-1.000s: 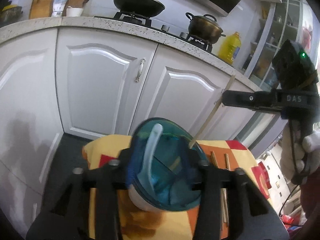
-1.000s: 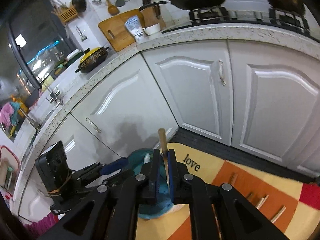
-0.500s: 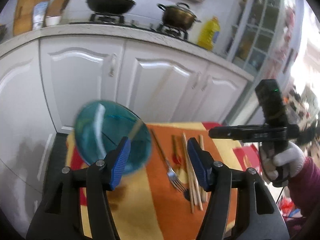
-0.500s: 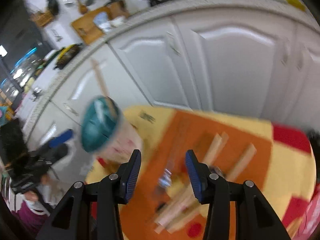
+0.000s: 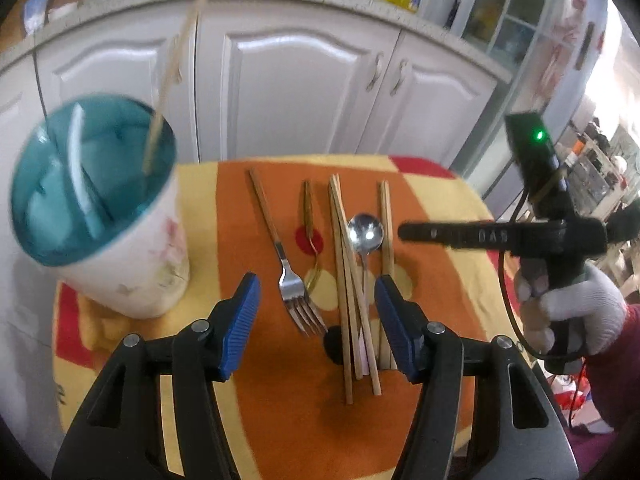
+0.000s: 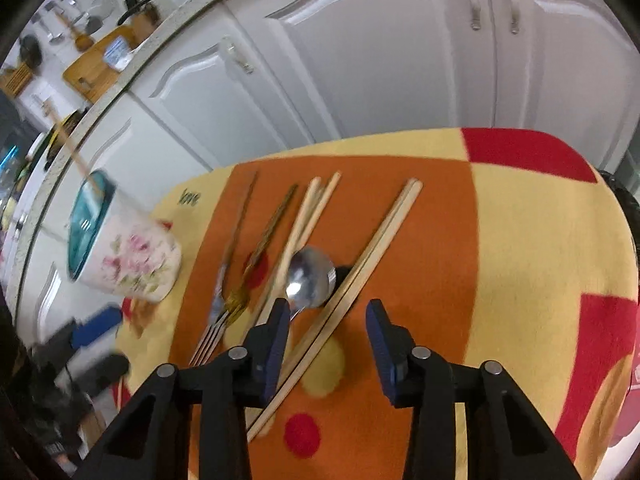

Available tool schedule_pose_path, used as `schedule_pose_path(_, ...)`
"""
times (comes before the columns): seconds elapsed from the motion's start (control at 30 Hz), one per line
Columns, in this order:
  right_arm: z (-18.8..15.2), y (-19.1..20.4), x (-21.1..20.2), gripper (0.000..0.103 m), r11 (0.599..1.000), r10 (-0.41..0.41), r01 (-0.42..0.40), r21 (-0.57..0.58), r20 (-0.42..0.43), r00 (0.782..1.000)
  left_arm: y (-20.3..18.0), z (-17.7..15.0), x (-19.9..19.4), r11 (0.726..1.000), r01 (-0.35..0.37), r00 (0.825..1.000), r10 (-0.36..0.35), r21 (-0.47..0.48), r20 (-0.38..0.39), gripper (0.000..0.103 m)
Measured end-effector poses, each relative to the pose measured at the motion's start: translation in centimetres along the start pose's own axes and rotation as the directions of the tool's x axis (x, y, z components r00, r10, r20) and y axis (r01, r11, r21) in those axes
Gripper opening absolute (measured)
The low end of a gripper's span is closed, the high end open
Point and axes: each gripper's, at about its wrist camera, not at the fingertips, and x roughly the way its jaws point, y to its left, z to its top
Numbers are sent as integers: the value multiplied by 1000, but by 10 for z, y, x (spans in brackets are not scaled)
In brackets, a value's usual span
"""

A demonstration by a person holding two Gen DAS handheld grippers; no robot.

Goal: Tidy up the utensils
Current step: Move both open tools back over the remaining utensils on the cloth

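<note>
A floral white cup with a teal inside (image 5: pixel 132 264) (image 6: pixel 128 260) stands on the left of the cloth and holds a chopstick (image 5: pixel 176 64) and a pale utensil. A silver fork (image 5: pixel 288 276), a gold fork (image 5: pixel 310 232), a steel spoon (image 5: pixel 365 234) (image 6: pixel 310 276) and several chopsticks (image 5: pixel 346 272) (image 6: pixel 360 276) lie side by side on the orange patch. My left gripper (image 5: pixel 316 308) is open and empty above the fork and chopsticks. My right gripper (image 6: pixel 326 332) is open and empty above the spoon and a chopstick pair.
The utensils lie on a small table with an orange, yellow and red cloth (image 5: pixel 280 412) (image 6: pixel 520 264). White kitchen cabinets (image 5: pixel 288 92) stand close behind it. A cable hangs from the right gripper's handle.
My left gripper let go of the cup and moved right over the utensils. My right gripper released the chopstick into the cup, opened, and moved over the spoon and chopsticks.
</note>
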Motion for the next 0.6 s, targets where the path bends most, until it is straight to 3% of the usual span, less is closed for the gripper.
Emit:
schedule_pose_path(0.23,20,-14,30,27,995,-83,84,59,-20,996,4,-2,41,997,-70,995,67,-43,-79,59)
schedule_pose_path(0.37,31,-2,39,27,990,-142,142,-9,2,990,13,5,64,990,-103,988,92,-94,-121,59)
schedule_pose_path(0.47,31,5,43,21,980,-180,179,-88,-2,984,15,7,78,986,-131,982,115,-106,-150,57)
schedule_pose_path(0.5,28,6,42,19,977,-181,180,-111,-2,983,17,6,83,985,-129,980,109,-115,-168,52)
schedule_pose_path(0.57,22,3,38,16,976,-172,169,-137,-11,985,18,4,83,985,-129,980,109,-116,-166,23)
schedule_pose_path(0.6,18,2,35,15,974,-170,165,-155,-18,985,17,3,84,988,-109,981,89,-109,-174,14)
